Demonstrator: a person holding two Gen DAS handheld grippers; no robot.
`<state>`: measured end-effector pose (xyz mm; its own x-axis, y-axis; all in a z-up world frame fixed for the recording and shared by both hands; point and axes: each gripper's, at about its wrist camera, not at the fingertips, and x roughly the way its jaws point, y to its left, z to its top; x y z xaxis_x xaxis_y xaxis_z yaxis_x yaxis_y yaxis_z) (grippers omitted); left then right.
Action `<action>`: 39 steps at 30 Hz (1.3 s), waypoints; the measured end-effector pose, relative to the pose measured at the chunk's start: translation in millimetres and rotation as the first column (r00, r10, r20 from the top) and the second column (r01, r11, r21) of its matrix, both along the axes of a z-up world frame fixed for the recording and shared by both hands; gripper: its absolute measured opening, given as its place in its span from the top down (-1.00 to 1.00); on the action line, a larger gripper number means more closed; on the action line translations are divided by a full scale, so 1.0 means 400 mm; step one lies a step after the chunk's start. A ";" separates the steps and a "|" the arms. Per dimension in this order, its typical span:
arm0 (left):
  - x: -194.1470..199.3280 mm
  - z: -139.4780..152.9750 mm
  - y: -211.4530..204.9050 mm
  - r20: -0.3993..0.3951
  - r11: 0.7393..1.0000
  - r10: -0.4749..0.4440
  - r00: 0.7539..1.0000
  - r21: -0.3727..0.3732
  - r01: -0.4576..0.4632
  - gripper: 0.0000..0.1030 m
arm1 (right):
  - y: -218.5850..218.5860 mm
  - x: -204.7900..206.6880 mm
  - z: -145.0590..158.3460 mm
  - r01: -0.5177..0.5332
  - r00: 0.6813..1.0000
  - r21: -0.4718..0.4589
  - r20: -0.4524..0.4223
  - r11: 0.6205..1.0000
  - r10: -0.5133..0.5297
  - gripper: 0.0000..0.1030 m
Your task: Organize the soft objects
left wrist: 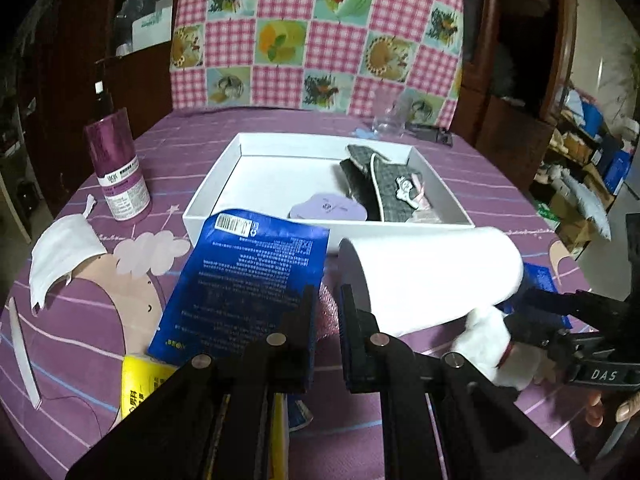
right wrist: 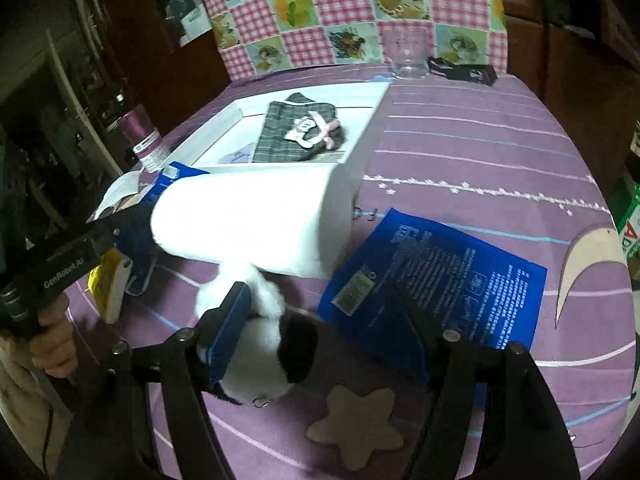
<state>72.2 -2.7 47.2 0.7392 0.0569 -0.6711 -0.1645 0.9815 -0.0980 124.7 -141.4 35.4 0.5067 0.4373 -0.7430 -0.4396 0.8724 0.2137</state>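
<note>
A white paper roll [left wrist: 432,272] lies on the purple table, in front of a white open box [left wrist: 224,184]. The box holds a grey plaid pouch [left wrist: 384,184] and a lilac card [left wrist: 328,210]. My left gripper [left wrist: 326,332] is nearly shut, with a pink mesh thing [left wrist: 327,312] between its tips just left of the roll; contact is unclear. My right gripper [right wrist: 324,320] is open, with a white and black plush toy [right wrist: 264,328] against its left finger [right wrist: 230,324], in front of the roll [right wrist: 248,220]. The toy [left wrist: 492,344] also shows in the left wrist view.
Blue packets lie left [left wrist: 248,280] and right [right wrist: 440,280] of the roll. A purple bottle [left wrist: 118,164], a white mask [left wrist: 60,256], a yellow pack [left wrist: 140,384], a clear cup [right wrist: 408,56] and a black clip [right wrist: 460,69] are also on the table.
</note>
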 end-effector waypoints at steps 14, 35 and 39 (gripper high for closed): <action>-0.005 0.001 -0.015 -0.004 1.000 -0.007 1.000 0.021 0.007 0.65 | -0.024 0.003 -0.020 0.021 0.999 0.089 -0.028 0.996 -0.019 -0.72; -0.004 -0.002 0.001 -0.022 0.999 0.032 0.999 0.011 -0.031 0.65 | -0.027 -0.003 -0.020 0.016 0.999 0.123 -0.041 0.992 -0.011 -0.86; -0.005 0.000 -0.009 -0.021 0.999 0.024 1.000 0.021 -0.023 0.65 | -0.024 -0.003 -0.019 0.015 0.999 0.121 -0.041 0.993 -0.010 -0.87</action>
